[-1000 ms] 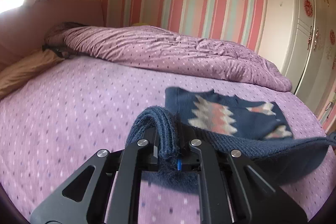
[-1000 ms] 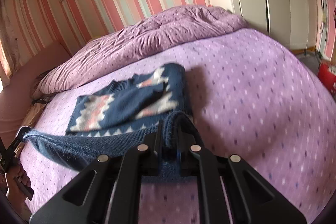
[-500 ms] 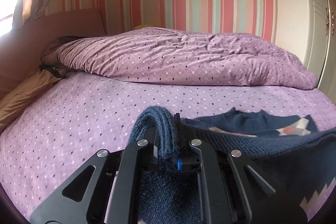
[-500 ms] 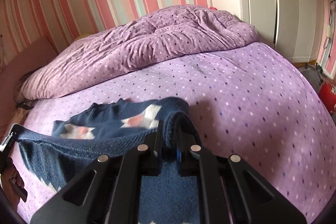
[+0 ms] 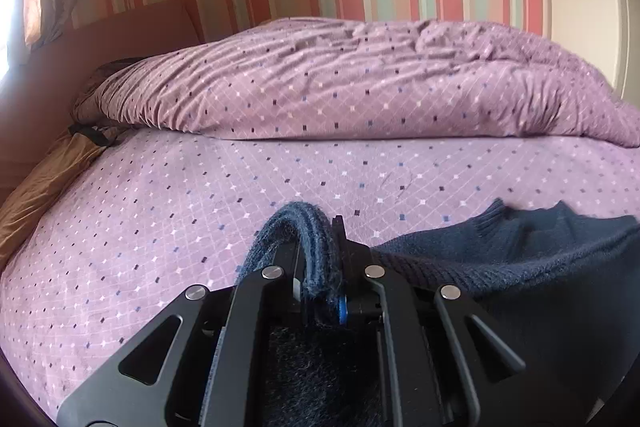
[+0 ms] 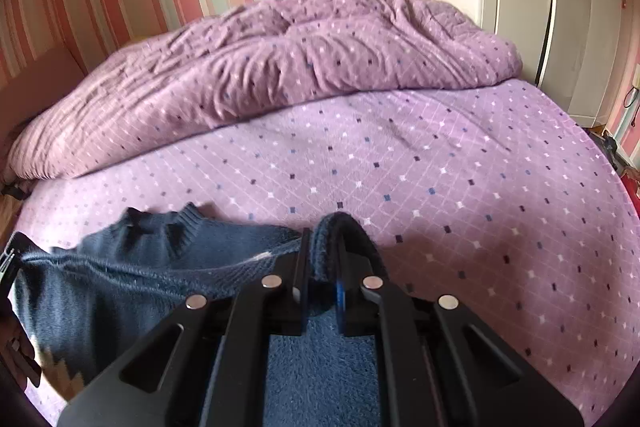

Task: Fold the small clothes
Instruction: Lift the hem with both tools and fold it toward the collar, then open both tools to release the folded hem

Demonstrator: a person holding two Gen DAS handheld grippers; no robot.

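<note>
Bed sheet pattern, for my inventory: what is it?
Lilac bed sheet with a white diamond grid and small dark and white squares; clearest in the right wrist view.

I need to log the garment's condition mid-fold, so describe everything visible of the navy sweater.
The navy sweater is a small, fuzzy knit with a ribbed collar and a pale zigzag pattern showing low at the left edge of the right wrist view. Each corner of one edge is pinched in shut tongs, left and right, with that edge stretched between them. The collar end lies on the purple dotted bedsheet. The rest hangs below the tongs, mostly hidden.
</note>
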